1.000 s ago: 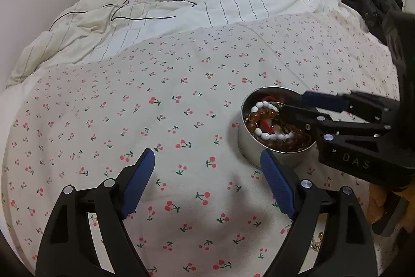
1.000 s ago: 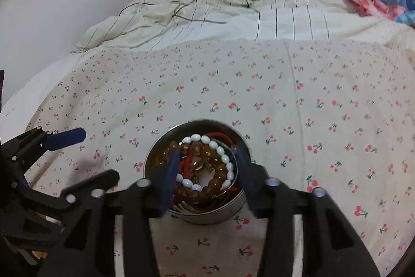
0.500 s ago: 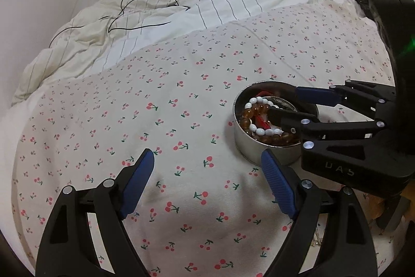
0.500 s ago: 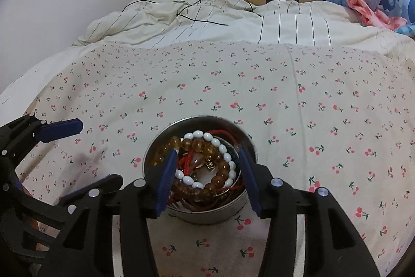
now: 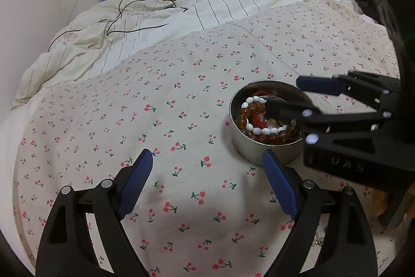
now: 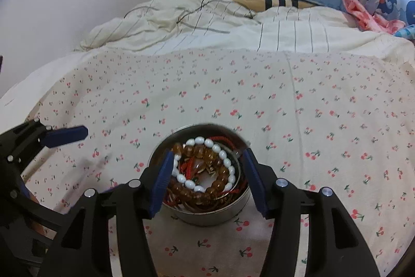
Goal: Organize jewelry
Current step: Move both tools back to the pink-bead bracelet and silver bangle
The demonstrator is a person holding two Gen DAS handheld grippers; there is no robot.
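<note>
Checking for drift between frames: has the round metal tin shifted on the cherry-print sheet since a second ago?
No. The tin keeps its place among the same cherries on the sheet; only the camera moved.

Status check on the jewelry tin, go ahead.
Right gripper open, just widening, fingers over the round tin. Left gripper open, empty, beside it. Bead bracelets piled inside. Nothing in the way.

Tin [image 6: 215, 214] near wall partly behind right gripper [image 6: 207, 178] fingers. Beads [image 5: 262, 130] partly covered by that gripper's lower finger in left view. Left gripper [image 6: 67, 133] cut off at frame edge. Bottom-right clutter [image 5: 381, 201] unidentifiable. Cable [image 6: 197, 9] blurred.
</note>
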